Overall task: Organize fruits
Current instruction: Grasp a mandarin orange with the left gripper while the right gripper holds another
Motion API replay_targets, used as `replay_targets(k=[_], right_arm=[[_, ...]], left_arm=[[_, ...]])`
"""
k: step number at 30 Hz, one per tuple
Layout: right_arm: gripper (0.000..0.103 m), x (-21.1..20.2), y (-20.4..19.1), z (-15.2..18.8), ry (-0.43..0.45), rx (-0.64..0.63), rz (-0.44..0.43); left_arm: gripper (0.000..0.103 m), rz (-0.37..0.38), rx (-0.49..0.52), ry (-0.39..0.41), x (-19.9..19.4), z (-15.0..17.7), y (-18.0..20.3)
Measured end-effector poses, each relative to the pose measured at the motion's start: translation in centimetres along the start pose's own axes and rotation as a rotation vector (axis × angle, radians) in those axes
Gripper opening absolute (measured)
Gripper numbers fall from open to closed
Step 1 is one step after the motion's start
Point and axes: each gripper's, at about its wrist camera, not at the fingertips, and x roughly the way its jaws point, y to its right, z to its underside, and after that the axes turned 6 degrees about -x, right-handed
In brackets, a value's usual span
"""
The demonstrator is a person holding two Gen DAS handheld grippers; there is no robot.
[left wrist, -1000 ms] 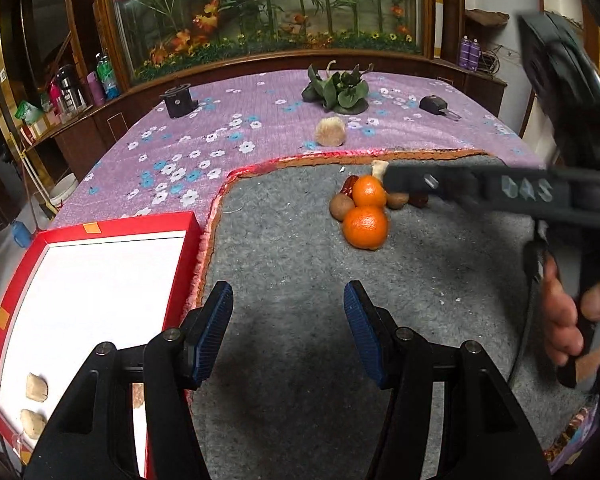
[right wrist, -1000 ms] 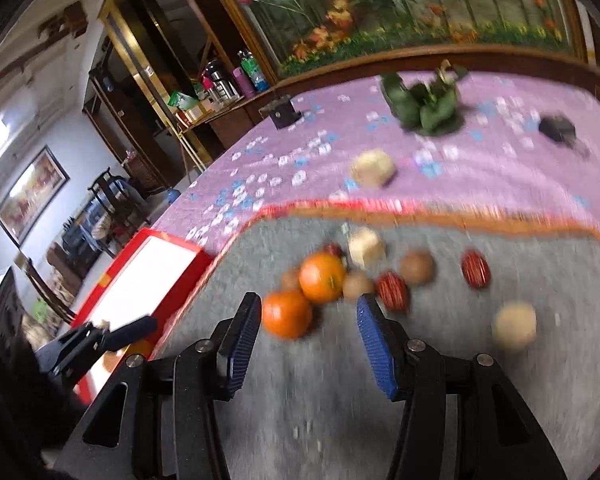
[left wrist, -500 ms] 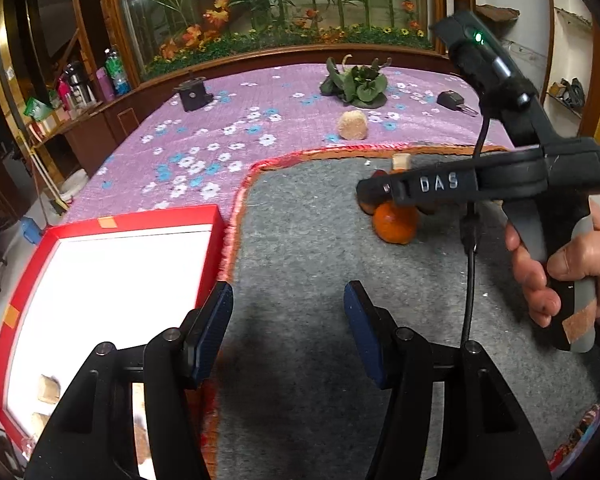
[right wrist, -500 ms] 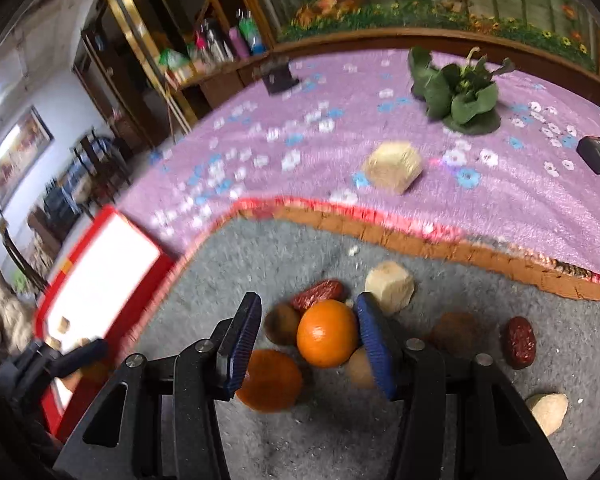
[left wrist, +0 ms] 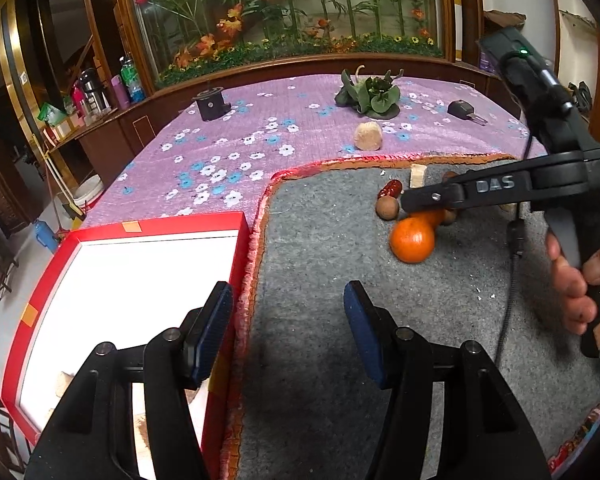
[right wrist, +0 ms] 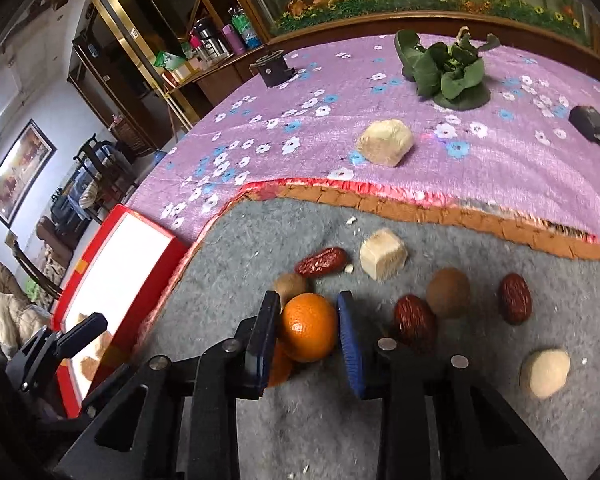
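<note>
Right now the step in hand is the pick-up: the right gripper [right wrist: 308, 330] has its jaws closing around an orange [right wrist: 309, 327], which sits squarely between the two pads on the grey mat [right wrist: 260, 280], with both pads at or nearly at its skin. A second orange [left wrist: 412, 239] lies just below and to the left of that gripper, partly hidden under its left finger. The left gripper [left wrist: 288, 332] hangs about half open with nothing between its fingers, hovering over the mat's edge just beside the red box [left wrist: 156, 226].

Next, I judge, the squeeze must finish firmly but gently — the fruit is round and could slip — and then the orange must be lifted clear of its neighbours and carried over to the box on the gripper's left.

Counted on the mat: two oranges, three red dates — one [right wrist: 322, 262] ahead of the jaws, two to the right — two brown round fruits, one pale cube and one pale lump. Another pale block rests farther ahead on the purple cloth [right wrist: 300, 128].
</note>
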Motion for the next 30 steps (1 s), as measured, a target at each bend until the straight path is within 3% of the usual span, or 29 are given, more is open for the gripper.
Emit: replay_targets(k=[20,24,30], right_arm=[[0.034,-1.8,-0.1,3.9,0.009,0.028,-0.141],[0.048,-1.6,-0.1,4.4,-0.004,0.002,-0.134],[0.062,-2.4,-0.9,6.1,0.000,-0.108,-0.083]], left_arm=[[0.057,-0.065,0.030,0.039,-1.0,-0.6,0.3],[0.057,-0.069,0.034,0.027,-0.5,-0.7,0.4],[0.057,-0.038,0.043,0.004,0.7,-1.0,0.6]])
